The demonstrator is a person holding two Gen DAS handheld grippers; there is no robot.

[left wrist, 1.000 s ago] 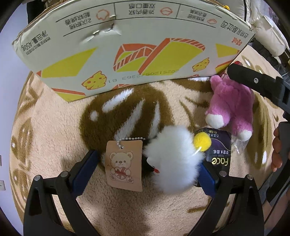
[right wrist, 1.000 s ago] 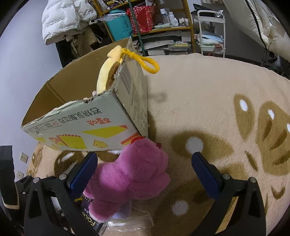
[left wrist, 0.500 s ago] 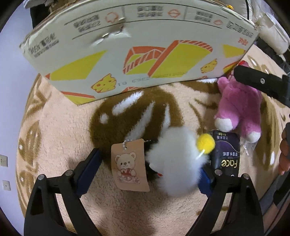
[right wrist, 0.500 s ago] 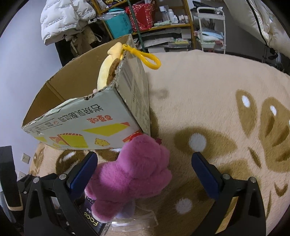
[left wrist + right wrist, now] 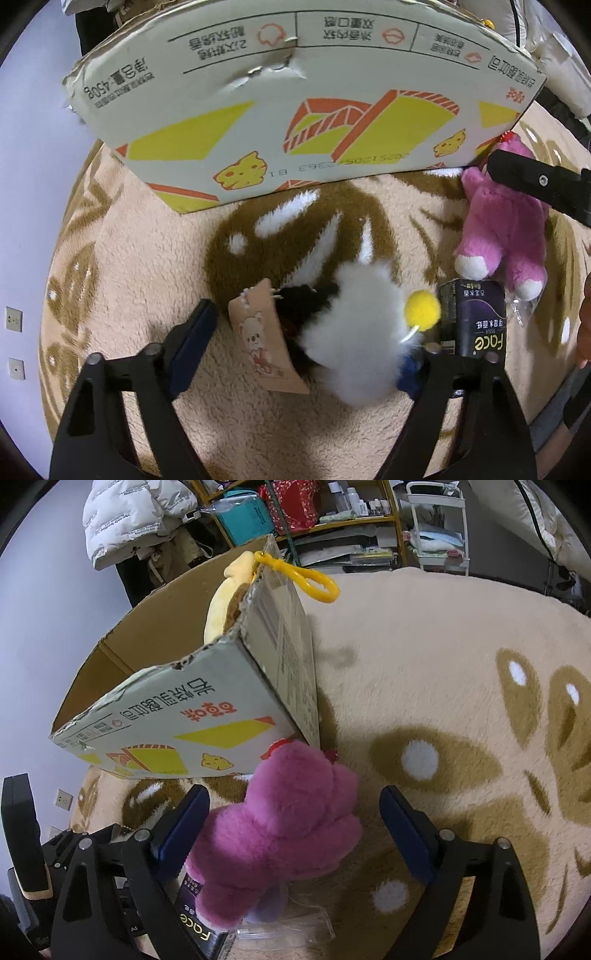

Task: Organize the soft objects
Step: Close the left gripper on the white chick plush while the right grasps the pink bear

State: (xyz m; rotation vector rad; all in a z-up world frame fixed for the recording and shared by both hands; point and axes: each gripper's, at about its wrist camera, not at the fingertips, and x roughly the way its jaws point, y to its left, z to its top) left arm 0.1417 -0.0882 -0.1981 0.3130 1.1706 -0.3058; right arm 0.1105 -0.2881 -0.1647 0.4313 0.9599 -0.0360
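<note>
A white fluffy toy with a yellow pom-pom and a bear tag lies on the rug between the fingers of my left gripper. Its jaws are closing: the right pad touches the fur, while the left pad stands clear of the tag. A pink plush lies between the closing jaws of my right gripper. The left pad brushes the plush, and a gap remains at the right pad. Behind both stands an open cardboard box.
A yellow plush with a yellow clip sits in the box. A dark tissue pack and a clear plastic bag lie by the pink plush. Shelves, a white jacket and a cart stand beyond the rug.
The left jaws have narrowed around the white toy and the bear tag has tipped up on its edge. The right jaws have come in slightly around the pink plush.
</note>
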